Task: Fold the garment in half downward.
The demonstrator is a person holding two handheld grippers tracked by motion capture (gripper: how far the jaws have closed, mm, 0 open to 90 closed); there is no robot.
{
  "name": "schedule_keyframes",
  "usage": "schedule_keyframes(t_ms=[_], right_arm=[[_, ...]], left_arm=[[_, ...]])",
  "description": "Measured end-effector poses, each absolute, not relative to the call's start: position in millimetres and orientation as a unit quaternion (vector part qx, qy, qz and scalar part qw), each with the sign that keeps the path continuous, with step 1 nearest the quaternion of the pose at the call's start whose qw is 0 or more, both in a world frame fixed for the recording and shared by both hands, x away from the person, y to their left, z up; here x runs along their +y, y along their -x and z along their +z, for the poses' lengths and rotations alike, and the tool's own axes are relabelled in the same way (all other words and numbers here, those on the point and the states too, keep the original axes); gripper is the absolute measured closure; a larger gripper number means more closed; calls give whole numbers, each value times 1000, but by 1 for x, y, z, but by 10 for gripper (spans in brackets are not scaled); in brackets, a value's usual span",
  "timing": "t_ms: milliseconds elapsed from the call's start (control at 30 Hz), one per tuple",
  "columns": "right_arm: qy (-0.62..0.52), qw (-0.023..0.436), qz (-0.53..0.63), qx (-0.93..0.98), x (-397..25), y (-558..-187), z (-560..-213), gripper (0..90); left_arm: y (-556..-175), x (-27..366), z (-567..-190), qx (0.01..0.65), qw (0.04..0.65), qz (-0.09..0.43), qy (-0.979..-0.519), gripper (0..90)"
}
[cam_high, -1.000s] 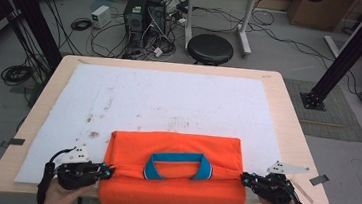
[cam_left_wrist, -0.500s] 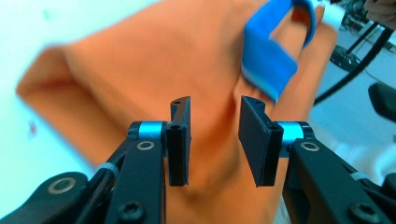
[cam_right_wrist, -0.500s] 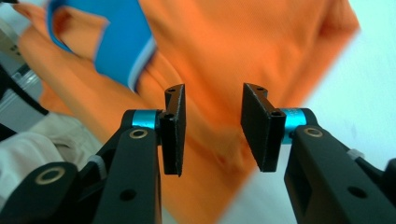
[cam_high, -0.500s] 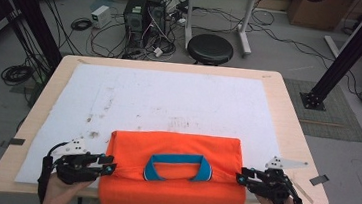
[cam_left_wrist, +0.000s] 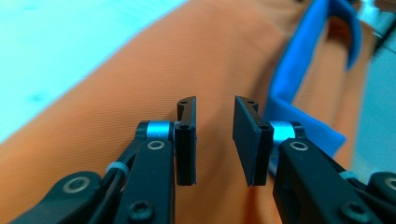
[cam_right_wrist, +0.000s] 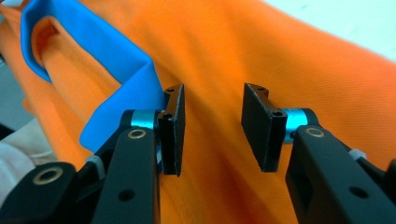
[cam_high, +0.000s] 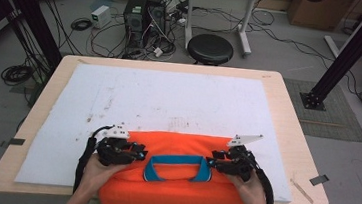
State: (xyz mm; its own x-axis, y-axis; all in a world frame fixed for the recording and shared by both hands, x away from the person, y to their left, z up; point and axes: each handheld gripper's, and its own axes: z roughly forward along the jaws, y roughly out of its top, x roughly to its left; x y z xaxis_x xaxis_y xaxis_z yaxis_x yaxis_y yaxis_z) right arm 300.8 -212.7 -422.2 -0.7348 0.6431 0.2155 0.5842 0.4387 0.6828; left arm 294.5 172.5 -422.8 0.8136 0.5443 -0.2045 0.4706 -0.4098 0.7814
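On one white mat (cam_high: 169, 101), one orange shirt (cam_high: 170, 196), two open hand-held grippers

— What lay on the wooden table (cam_high: 288, 112)?
— A white sheet (cam_high: 169, 101), scuffed with dark marks, covered most of it.
— And beyond the far edge?
— A round black stool (cam_high: 210, 48) stood on the grey floor, near a computer tower (cam_high: 135, 14) amid tangled cables (cam_high: 102, 34). A black frame post (cam_high: 347, 52) rose at the right.

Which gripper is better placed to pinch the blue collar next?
Roughly even; slight edge right. The right gripper is open with the blue collar touching one jaw. The left gripper is open too.
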Motion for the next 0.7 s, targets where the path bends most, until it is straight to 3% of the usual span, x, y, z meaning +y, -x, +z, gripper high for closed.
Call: schedule_keyframes(t_ms=[233,367,533,700], right_arm=[[-342,14,388,855,-214,-280,-426,610],[-338,13,391,856,-223,-267,-426,583],[-383,46,414,825,-246,-273,-417,528],[-417,80,420,802,-261,-293,-409,469]], left_arm=[[-269,166,-424,252,450,8,-856,683],[-260,177,-414,246,464,24,-851,609],[-277,206,-394,291,480,76,-824,517],[-310,233,-388,342,457,118,-813,443]])
